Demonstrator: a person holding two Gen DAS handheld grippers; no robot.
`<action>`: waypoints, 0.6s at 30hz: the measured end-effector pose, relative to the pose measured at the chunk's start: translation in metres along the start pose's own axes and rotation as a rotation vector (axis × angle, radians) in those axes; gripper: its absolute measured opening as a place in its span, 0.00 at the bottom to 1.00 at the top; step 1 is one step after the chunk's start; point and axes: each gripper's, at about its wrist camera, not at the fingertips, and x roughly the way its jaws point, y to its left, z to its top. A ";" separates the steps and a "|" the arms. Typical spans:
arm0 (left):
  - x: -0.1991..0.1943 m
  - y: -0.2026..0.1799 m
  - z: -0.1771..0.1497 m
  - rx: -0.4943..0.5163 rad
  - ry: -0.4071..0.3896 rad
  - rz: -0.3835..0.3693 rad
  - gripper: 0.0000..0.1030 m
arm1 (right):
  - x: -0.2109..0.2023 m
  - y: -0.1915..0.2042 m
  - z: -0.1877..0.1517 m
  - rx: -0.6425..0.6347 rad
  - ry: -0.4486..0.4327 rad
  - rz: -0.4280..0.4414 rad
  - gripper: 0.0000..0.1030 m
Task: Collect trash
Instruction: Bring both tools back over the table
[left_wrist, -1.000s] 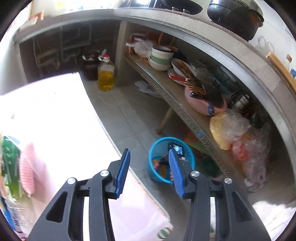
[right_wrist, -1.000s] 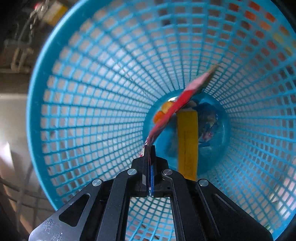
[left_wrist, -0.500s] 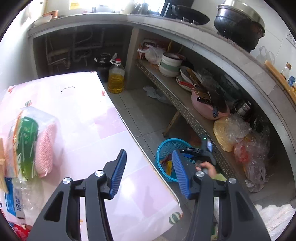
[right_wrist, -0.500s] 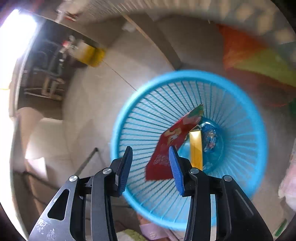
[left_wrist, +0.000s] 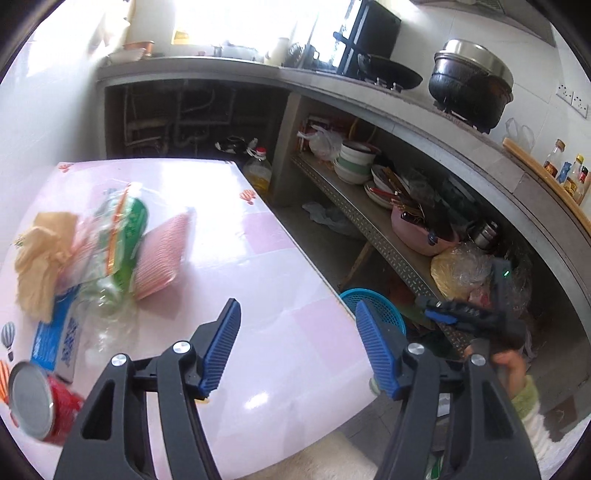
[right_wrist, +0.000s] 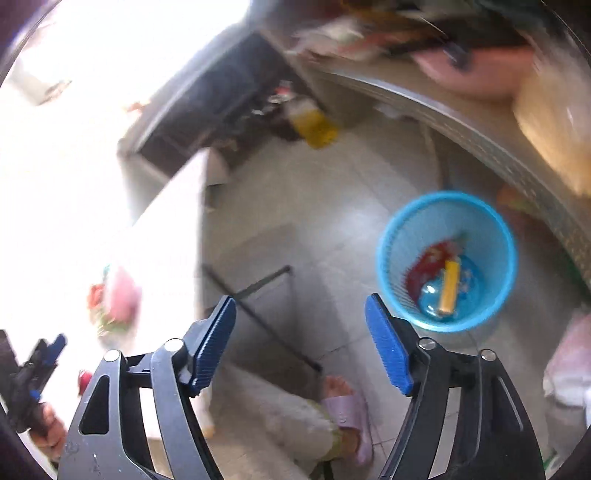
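Right wrist view: right gripper (right_wrist: 301, 341), jaws just spread and empty, has released the red wrapper (right_wrist: 424, 264), now lying in the blue basket (right_wrist: 391, 236) beyond its right jaw; left gripper (left_wrist: 297, 349), jaws widening, is empty above the worktop (left_wrist: 258, 236).

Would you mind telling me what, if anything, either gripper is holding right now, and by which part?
Nothing is held. The left gripper and the right gripper have both just been opening, with nothing between their jaws; the red wrapper lies in the blue basket.

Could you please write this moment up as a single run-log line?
left gripper: open, empty, jaws just opening, over table | right gripper: open, empty, jaws just opening | red wrapper: in blue basket | red can: on table
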 end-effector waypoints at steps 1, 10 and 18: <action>-0.009 0.004 -0.006 0.000 -0.017 0.005 0.62 | -0.002 0.012 0.001 -0.020 -0.006 0.022 0.72; -0.089 0.055 -0.047 -0.054 -0.170 0.105 0.65 | 0.036 0.136 -0.008 -0.245 0.074 0.215 0.75; -0.122 0.159 -0.008 -0.237 -0.192 0.163 0.73 | 0.072 0.237 -0.046 -0.449 0.177 0.294 0.75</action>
